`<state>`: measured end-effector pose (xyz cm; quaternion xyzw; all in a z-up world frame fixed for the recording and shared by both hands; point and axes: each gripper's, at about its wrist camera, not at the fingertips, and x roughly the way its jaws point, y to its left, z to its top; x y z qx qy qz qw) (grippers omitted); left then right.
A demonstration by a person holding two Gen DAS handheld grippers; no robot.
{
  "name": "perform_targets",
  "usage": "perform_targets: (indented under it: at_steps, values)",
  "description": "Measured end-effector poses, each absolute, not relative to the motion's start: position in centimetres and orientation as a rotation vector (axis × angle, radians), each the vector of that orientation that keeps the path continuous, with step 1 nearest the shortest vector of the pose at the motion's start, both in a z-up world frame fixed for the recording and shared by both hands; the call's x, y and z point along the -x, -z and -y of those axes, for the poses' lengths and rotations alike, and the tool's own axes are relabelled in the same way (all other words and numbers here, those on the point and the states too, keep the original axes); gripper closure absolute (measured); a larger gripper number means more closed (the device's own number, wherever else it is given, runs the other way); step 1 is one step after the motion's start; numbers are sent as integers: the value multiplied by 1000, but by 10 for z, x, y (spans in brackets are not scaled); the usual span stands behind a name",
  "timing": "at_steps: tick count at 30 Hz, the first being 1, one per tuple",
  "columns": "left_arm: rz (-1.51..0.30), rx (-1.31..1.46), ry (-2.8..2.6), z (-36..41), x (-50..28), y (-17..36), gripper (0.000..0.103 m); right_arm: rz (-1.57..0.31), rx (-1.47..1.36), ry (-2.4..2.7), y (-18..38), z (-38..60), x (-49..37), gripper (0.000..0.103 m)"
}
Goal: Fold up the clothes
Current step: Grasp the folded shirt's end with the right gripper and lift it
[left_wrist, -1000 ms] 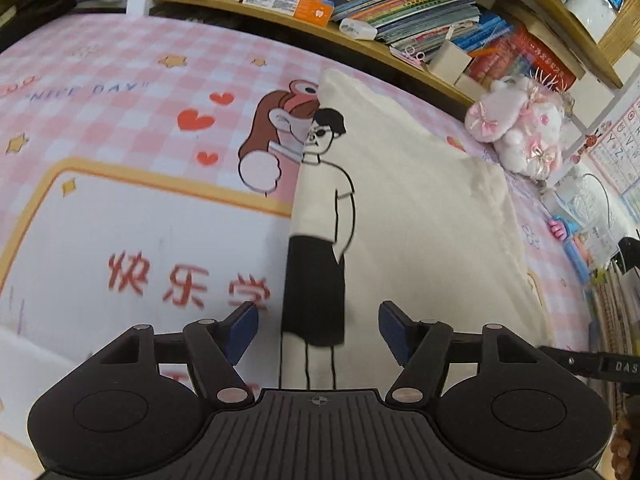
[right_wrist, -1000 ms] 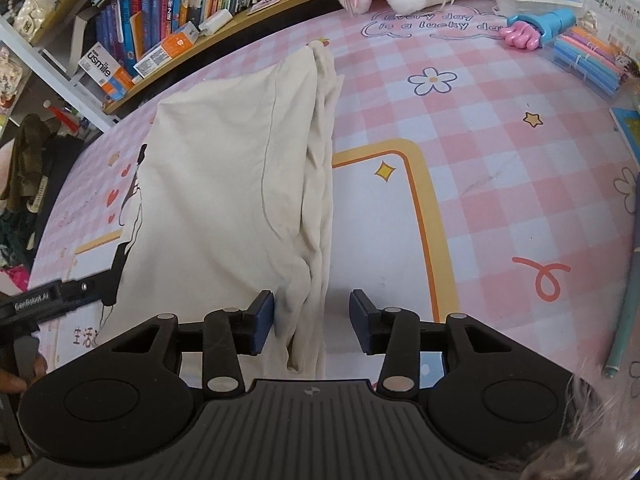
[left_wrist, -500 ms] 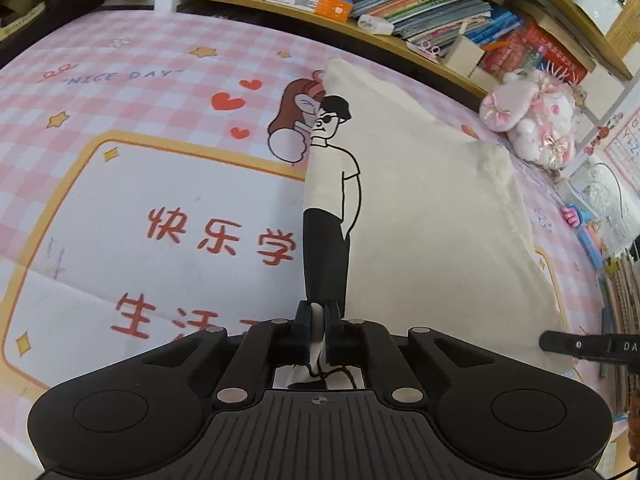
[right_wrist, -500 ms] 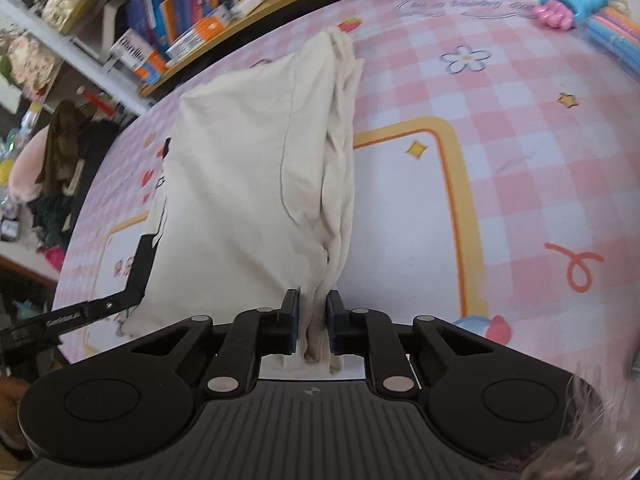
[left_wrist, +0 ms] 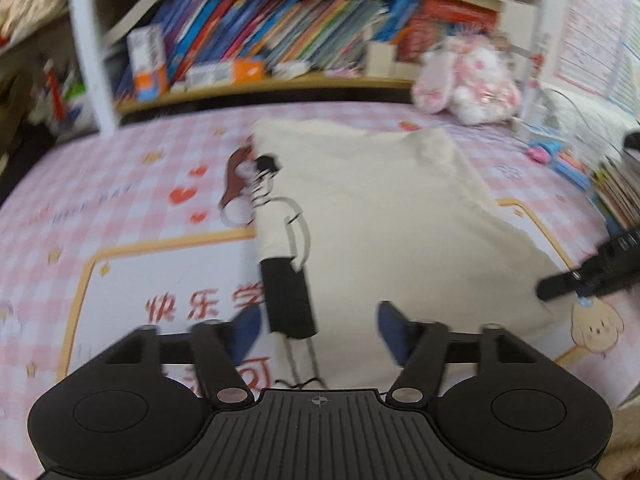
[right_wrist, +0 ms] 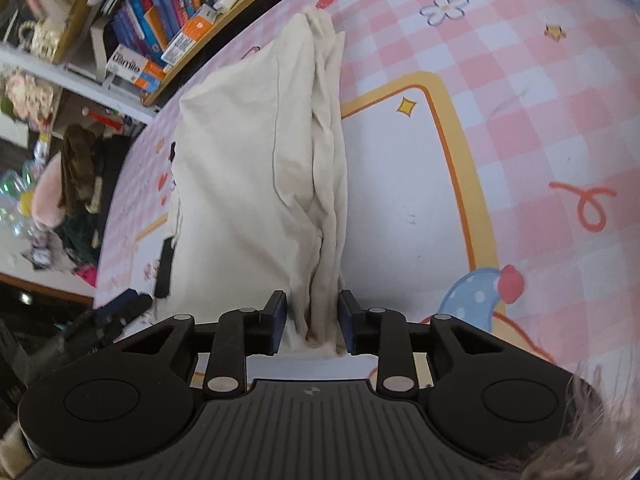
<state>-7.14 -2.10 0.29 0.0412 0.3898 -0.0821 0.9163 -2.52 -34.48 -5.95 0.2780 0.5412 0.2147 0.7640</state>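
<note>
A cream garment (left_wrist: 392, 216) with a black-and-white cartoon figure printed on its left edge lies folded lengthwise on the pink checked tablecloth (left_wrist: 132, 184). My left gripper (left_wrist: 318, 328) hovers over the near end, its jaws opening wide; the printed edge lies between the fingers and neither pad touches it. In the right wrist view the garment (right_wrist: 240, 168) runs away from me, its bunched right fold between the blue pads (right_wrist: 280, 318) of my right gripper (right_wrist: 312, 322), whose jaws are opening and stand slack around the fold. The left gripper (right_wrist: 116, 312) shows at the garment's left corner.
A low shelf of books (left_wrist: 248, 52) runs along the table's far edge, with a pink-and-white plush toy (left_wrist: 468, 88) at its right end. Pens and a pink toy (left_wrist: 556, 156) lie at the far right. More shelves and clutter (right_wrist: 76, 168) stand beyond the table's left side.
Both grippers closed on the garment's near edge half a second ago and have since opened. The left one has risen, rolled and swung so the shelf faces it squarely.
</note>
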Motion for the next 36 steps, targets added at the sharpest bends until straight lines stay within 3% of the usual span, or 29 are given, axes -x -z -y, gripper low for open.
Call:
perform_targets:
  at_steps: [2, 7, 24, 36]
  values:
    - [-776, -140, 203, 32, 75, -2, 23, -1188, -612, -459, 61, 345, 24, 90]
    - [-738, -270, 266, 53, 86, 2, 11, -1168, -689, -483, 54, 350, 23, 94]
    - [-664, -477, 476, 126, 92, 23, 9, -1058, -757, -579, 0, 334, 5, 94]
    - [-666, -576, 260, 110, 72, 37, 9, -1050, -701, -566, -3, 342, 12, 94]
